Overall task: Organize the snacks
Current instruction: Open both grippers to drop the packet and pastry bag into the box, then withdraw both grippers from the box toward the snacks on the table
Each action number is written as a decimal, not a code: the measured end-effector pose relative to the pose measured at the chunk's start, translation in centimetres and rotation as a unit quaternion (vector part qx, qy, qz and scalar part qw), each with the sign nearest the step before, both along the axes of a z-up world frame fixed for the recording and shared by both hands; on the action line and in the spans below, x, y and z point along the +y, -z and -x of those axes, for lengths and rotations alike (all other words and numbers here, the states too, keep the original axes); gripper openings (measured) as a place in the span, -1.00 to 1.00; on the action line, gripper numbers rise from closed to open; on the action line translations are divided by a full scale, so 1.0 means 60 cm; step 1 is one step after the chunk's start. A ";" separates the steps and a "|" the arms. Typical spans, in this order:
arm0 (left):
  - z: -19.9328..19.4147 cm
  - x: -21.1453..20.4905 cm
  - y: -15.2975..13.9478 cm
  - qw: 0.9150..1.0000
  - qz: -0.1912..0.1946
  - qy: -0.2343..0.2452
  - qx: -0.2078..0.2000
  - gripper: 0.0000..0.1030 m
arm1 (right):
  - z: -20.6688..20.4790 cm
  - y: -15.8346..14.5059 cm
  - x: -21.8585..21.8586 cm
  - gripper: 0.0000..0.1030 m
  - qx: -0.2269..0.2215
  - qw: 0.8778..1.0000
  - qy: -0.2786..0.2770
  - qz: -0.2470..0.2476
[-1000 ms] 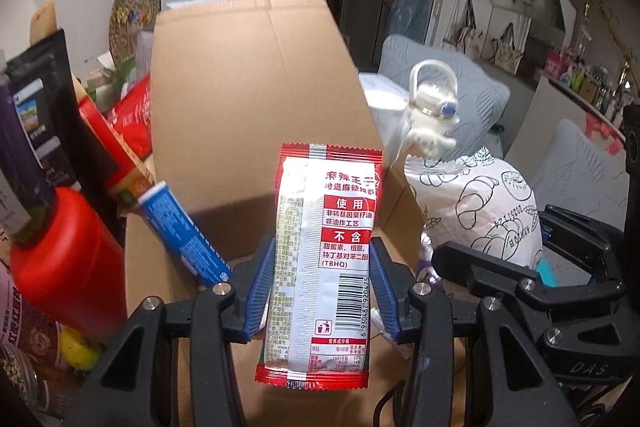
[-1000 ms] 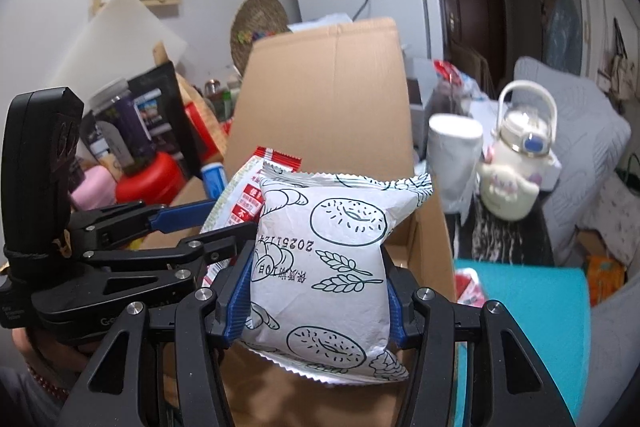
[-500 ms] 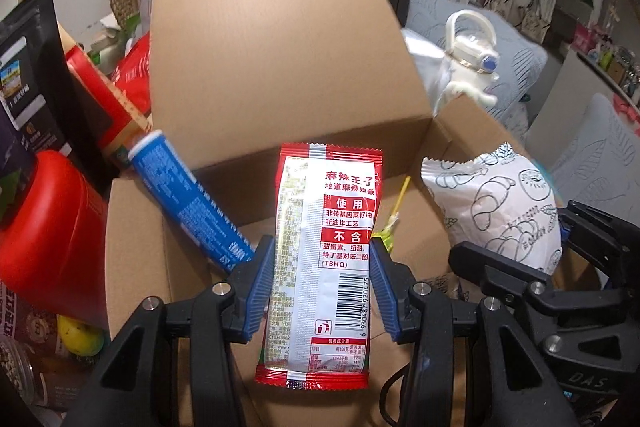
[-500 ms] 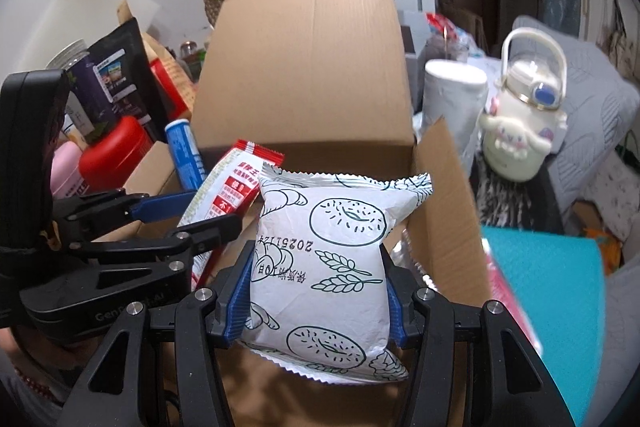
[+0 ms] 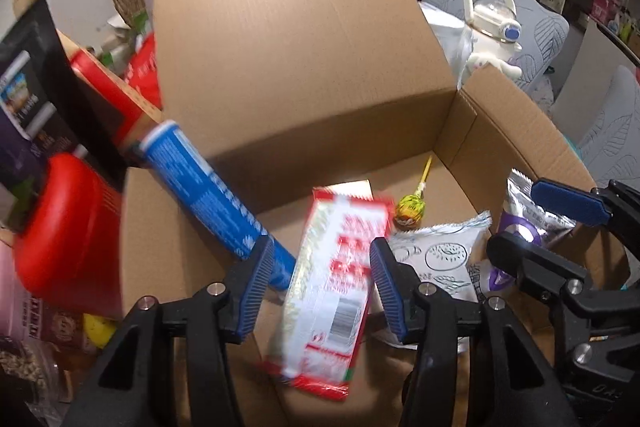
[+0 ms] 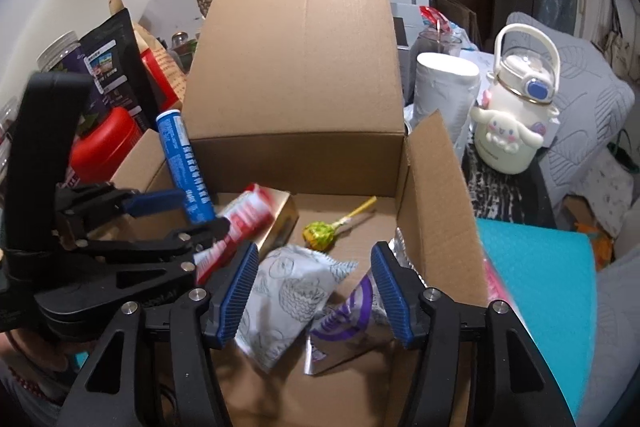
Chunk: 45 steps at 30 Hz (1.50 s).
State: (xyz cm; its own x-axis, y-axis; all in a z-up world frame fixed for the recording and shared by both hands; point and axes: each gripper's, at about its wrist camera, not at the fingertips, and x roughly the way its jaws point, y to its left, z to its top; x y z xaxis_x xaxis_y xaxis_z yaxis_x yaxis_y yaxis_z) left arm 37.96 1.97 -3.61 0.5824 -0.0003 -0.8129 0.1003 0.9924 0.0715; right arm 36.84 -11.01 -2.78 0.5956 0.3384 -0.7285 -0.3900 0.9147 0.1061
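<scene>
Dropping blurry red-and-white snack packet (image 5: 334, 267) and white croissant-print bag (image 6: 286, 297) into open brown cardboard box (image 6: 296, 67), probably mid-fall; left gripper (image 5: 318, 283) and right gripper (image 6: 312, 291) both gaping, empty. Fetching more next.

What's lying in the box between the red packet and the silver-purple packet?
The white bread packet lies between the red packet and the silver-purple packet, clearest in the right wrist view.
</scene>
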 end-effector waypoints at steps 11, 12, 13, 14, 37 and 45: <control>0.026 0.009 -0.049 0.999 0.018 0.005 -0.041 0.33 | 0.025 -0.032 -0.010 0.14 -0.025 1.000 0.009 -0.010; 0.030 0.010 -0.055 0.999 0.020 0.005 -0.046 0.33 | 0.031 -0.039 -0.010 0.14 -0.031 0.999 0.008 -0.011; 0.034 0.011 -0.061 0.998 0.022 0.005 -0.052 0.33 | 0.035 -0.043 -0.010 0.14 -0.035 0.999 0.007 -0.012; 0.040 0.012 -0.070 0.998 0.025 0.006 -0.060 0.33 | 0.041 -0.051 -0.010 0.14 -0.042 0.999 0.006 -0.013; 0.242 0.019 -0.220 0.979 0.034 0.041 -0.196 0.34 | 0.240 -0.198 -0.023 0.14 -0.187 0.982 0.009 -0.024; 0.316 0.012 -0.222 0.977 0.041 0.079 -0.192 0.34 | 0.322 -0.214 -0.020 0.14 -0.201 0.979 0.011 -0.021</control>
